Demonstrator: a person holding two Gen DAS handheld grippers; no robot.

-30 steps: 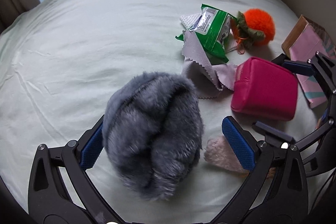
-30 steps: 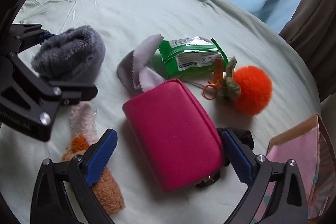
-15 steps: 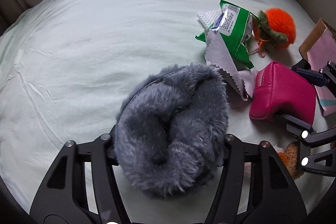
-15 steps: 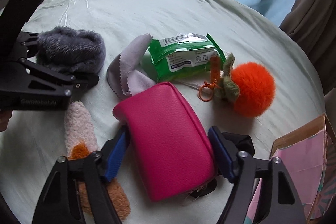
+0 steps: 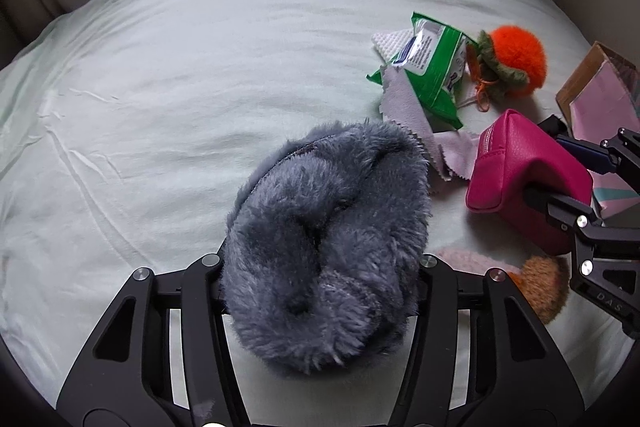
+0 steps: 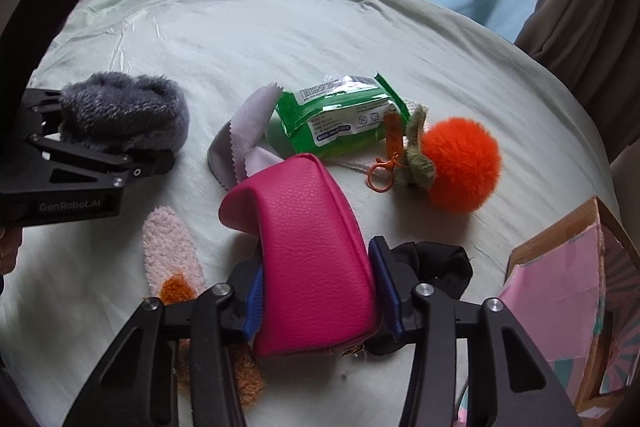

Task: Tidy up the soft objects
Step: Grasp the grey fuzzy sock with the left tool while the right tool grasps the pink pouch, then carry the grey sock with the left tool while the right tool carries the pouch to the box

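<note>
Left wrist view first: I see the pale green bedsheet (image 5: 160,107) spread under everything. On it, my left gripper (image 5: 320,267) has its jaws pressed into the sides of the fluffy grey plush pouch (image 5: 328,239), which bulges out between and above them. To its right, the bright pink leather zip pouch (image 5: 516,163) is pinched between the jaws of my right gripper (image 6: 316,291); in the right wrist view its blue pads (image 6: 384,287) bite into both flanks and the pouch's far end arches up off the sheet.

An open cardboard box with a pink lining (image 6: 560,291) sits at the right edge of the bed. An orange fluffy pom-pom with a green leafy top and an orange clasp (image 6: 460,163) lies beyond the pink pouch, touching a green plastic packet of wipes (image 6: 340,119). A lilac cloth with zigzag edges (image 6: 240,143) lies partly under the packet and just beside the pink pouch. A pink and orange-brown fuzzy sock (image 6: 168,251) lies between the two grippers, and a black fabric piece (image 6: 436,259) sits behind my right pad.
</note>
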